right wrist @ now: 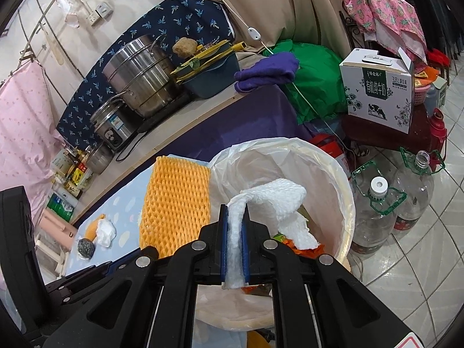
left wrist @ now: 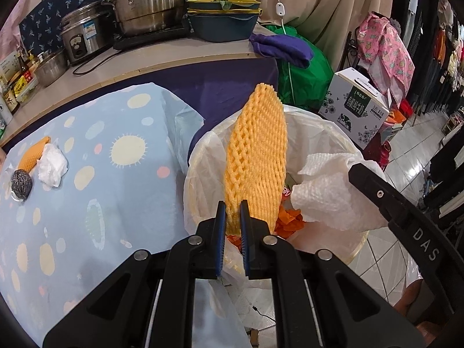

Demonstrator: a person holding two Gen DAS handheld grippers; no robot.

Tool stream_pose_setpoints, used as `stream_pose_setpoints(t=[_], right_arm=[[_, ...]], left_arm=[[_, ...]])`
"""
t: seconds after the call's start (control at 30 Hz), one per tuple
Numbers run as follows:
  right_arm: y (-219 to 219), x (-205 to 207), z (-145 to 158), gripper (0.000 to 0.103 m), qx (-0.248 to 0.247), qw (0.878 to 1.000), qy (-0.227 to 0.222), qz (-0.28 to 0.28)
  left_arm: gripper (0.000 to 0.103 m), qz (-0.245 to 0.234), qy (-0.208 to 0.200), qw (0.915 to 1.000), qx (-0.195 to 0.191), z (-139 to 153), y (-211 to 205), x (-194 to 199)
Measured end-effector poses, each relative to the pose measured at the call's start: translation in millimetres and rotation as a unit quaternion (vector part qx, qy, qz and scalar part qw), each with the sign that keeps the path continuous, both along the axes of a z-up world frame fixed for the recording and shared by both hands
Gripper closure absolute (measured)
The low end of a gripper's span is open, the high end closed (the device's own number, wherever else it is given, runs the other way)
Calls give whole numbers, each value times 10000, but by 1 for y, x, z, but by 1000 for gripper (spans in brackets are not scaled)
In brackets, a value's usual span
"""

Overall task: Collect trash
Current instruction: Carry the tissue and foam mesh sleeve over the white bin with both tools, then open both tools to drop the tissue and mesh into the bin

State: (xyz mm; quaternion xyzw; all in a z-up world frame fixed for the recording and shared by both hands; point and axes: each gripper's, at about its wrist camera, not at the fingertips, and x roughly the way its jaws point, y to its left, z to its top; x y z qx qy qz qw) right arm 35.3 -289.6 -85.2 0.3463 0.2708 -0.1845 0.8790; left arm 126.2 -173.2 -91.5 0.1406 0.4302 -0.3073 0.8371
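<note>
While the orange foam net [left wrist: 255, 156] stands pinched in the left gripper [left wrist: 233, 217] above the lined trash bin [left wrist: 203, 150], the right gripper [right wrist: 235, 217] clamps a white paper towel [right wrist: 278, 200] over it. More trash [left wrist: 52, 165] lies on the spotted tablecloth [left wrist: 121, 191].

Black tool [left wrist: 233, 211], blue pads [right wrist: 223, 232]

A tall stainless-steel stockpot [left wrist: 148, 3] stands on the pale wooden counter [left wrist: 174, 55] beside a steel rice cooker [left wrist: 84, 34] and a dark blue plastic basin [left wrist: 223, 26]. A folded purple cloth [left wrist: 281, 47] overhangs the counter's end. On the tiled floor are a white milk carton box [right wrist: 380, 87] and two clear plastic jugs [right wrist: 377, 214].
</note>
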Motion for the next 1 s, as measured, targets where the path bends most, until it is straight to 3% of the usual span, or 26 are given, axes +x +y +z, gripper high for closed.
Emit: stream_pose_setpoints(t=[0.23,0.37,0.57,0.7,0.93,1.0], right_arm=[[-1,2,2,87,-41,10000,3,-66],[-3,1,4,76,-41,9999,-31,-129],[-2,4,8,67,-65,9999,-72,-116],[-2,13,6,57,-76,9999,101,-11],[2,14,-7,57,-3,9995,309,47],[5,14,-15,55,-24,9985,544,81]], left_arm=[[91,-2,12,10000,-29,0,-1,2],[70,75,-38,9999,-64,1,0,4],[60,151,-77,9998,-87,4,2,6],[60,226,-61,9996,-134,7,8,9],[60,439,-8,9988,-232,10,25,17],[60,491,14,9985,-248,10,30,19]])
